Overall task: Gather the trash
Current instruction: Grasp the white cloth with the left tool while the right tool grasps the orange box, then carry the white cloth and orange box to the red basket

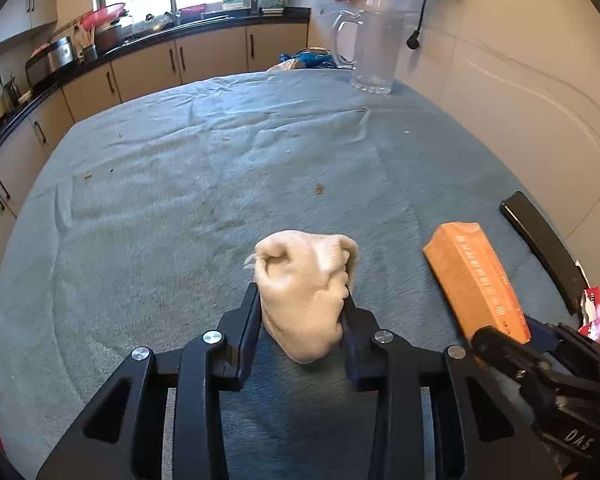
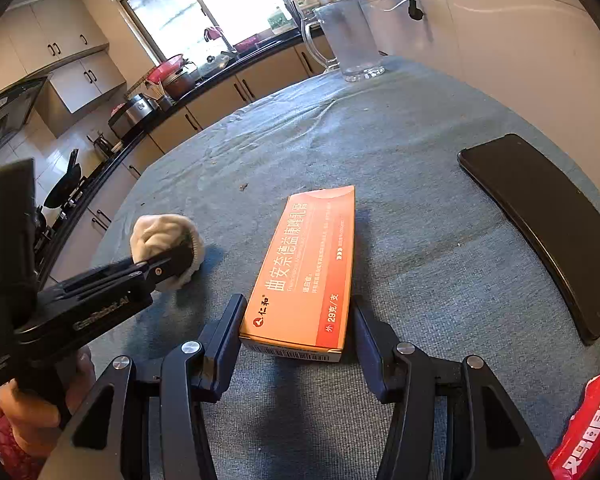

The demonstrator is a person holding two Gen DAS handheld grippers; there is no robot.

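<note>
A crumpled white tissue wad is pinched between the two fingers of my left gripper, just above the grey-blue tablecloth. It also shows in the right wrist view, held by the left gripper. An orange medicine box lies flat on the cloth, its near end between the open fingers of my right gripper; whether the fingers touch it I cannot tell. The box also shows in the left wrist view, with the right gripper at its near end.
A black phone lies on the cloth at the right. A clear glass pitcher stands at the far edge near the wall. A red-and-white package sits at the near right. Crumbs dot the cloth. Kitchen counters run along the left.
</note>
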